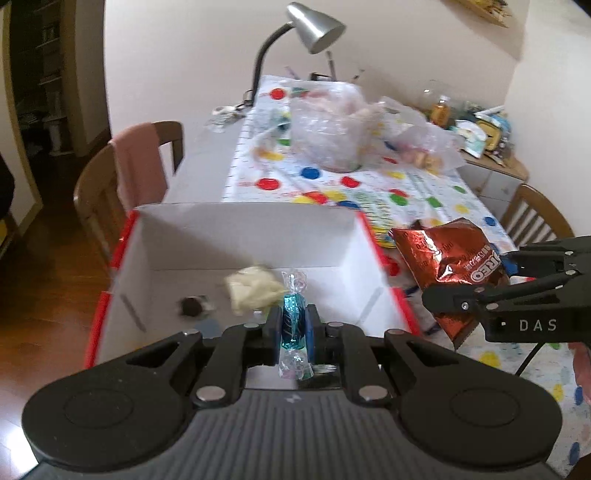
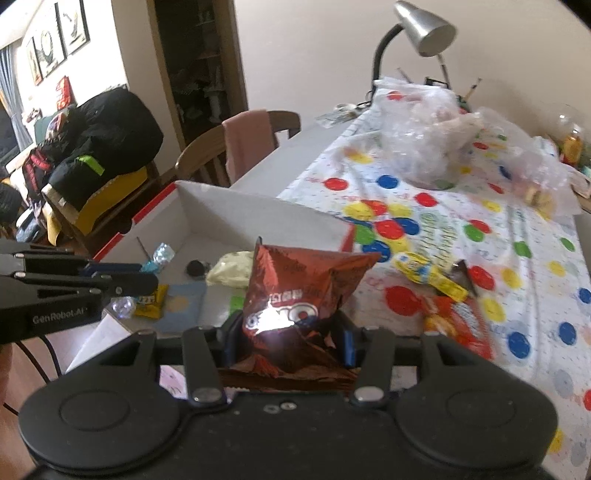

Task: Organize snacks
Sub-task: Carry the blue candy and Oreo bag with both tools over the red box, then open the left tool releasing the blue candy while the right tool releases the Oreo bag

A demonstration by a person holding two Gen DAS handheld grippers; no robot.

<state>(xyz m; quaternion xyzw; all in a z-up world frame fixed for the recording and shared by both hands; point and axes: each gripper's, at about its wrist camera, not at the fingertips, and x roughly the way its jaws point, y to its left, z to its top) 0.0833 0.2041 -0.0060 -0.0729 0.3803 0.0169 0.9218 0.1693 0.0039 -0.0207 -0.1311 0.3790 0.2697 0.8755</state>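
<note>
Snacks are held in both grippers above the near end of the table. The left gripper (image 1: 294, 325) is clamped on a small candy in a teal foil wrapper (image 1: 293, 322), whose twisted clear ends stick out above and below the pads. The candy hangs over the open white cardboard box (image 1: 236, 236) with red outer edges, which stands at the near left corner of the tabletop. Inside the box, on its floor, lie a pale yellow crumpled packet (image 1: 251, 293), a small dark round cookie (image 1: 192, 306) and, in the right wrist view, a yellow wrapped snack (image 2: 150, 302) near the closest wall. The right gripper (image 2: 291, 343) is closed on a reddish-brown Oreo bag (image 2: 295, 291); its two fingers press the lower part of the bag from both sides, and the bag stands upright between them. This bag is just beside the right wall of the box, above the tablecloth (image 1: 417, 188) with coloured dots. More snacks lie on that cloth near the right gripper: a yellow packet (image 2: 428, 275) and an orange-red bag (image 2: 461, 325), touching each other. Further along the tabletop there are clear plastic bags (image 1: 328, 125), crumpled, and a silver desk lamp (image 1: 314, 27) stands at the far edge. A wooden chair (image 1: 107, 181) with a pink cloth (image 1: 138, 166) over its back stands at the left side of the table.
</note>
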